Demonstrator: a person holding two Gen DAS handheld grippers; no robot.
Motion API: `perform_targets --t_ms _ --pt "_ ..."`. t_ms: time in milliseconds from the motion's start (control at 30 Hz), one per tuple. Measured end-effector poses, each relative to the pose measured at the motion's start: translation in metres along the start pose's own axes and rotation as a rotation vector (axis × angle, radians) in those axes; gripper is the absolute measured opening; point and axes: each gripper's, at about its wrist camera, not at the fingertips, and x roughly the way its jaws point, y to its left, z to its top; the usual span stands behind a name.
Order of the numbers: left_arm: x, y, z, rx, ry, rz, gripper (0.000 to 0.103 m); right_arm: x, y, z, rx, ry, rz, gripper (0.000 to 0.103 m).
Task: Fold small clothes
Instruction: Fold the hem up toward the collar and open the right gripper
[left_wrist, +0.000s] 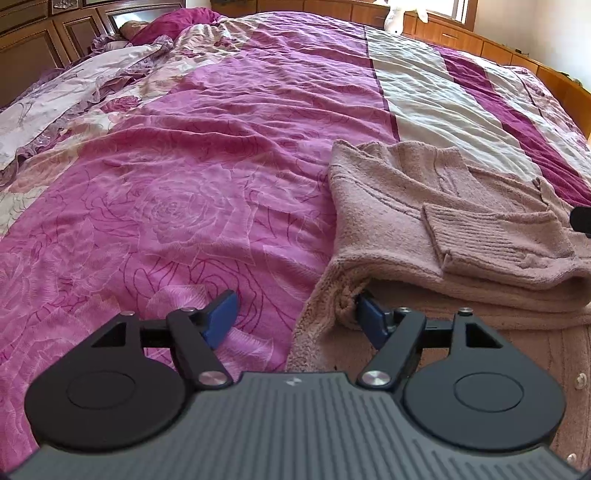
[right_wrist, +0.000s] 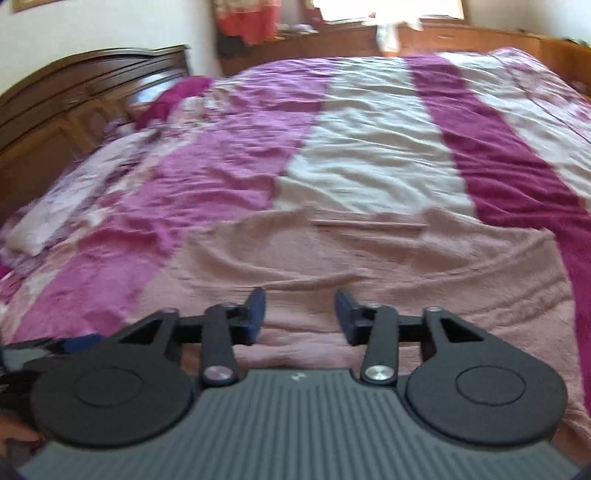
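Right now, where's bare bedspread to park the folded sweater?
Free: the pink rose bedspread left of the sweater, running to the pillows; also the cream stripe beyond it. Crowded: near right, where sweater fills the space under both open grippers, left gripper and right gripper.

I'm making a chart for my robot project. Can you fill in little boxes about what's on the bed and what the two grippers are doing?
place: bed with pink bedspread
garment: dusty-pink sweater, partly folded, a cuff laid on top
left gripper: open, at the sweater's near edge, right finger tucked under a fold
right gripper: open, above the sweater, holding nothing
far end: white soft toy by the window
right view: blurred
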Motion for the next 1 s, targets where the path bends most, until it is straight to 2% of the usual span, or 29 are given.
perform_targets --t_ms 167,300,433,500,533,567,600,867,1000 --pt "-0.001 0.002 -0.002 -0.010 0.002 -0.005 0.077 0.011 0.040 -0.009 -0.073 0.043 0.133 0.047" --pt "-0.001 0.003 -0.003 -0.014 0.000 -0.006 0.077 0.030 0.066 -0.018 -0.131 0.073 0.143 0.047" --pt "-0.001 0.003 -0.004 -0.014 -0.004 -0.008 0.078 0.048 0.072 -0.025 -0.126 0.085 0.088 0.046" --pt "0.000 0.004 -0.004 -0.017 -0.004 -0.010 0.079 0.055 0.068 -0.028 -0.128 0.085 0.064 0.044" --pt "0.000 0.004 -0.004 -0.017 -0.004 -0.011 0.079 0.055 0.066 -0.029 -0.130 0.081 0.061 0.035" --pt "0.000 0.004 -0.005 -0.014 -0.005 -0.010 0.079 0.054 0.063 -0.030 -0.132 0.073 0.041 0.016" --pt "-0.001 0.004 -0.005 -0.011 -0.008 -0.010 0.079 0.053 0.060 -0.030 -0.130 0.065 0.019 0.011" --pt "-0.001 0.002 -0.006 -0.004 -0.011 -0.002 0.079 -0.007 0.004 -0.007 0.007 -0.103 -0.053 0.010" --pt "0.001 0.002 -0.005 -0.011 -0.004 -0.001 0.079 -0.036 -0.040 -0.007 0.107 -0.175 -0.138 0.010"
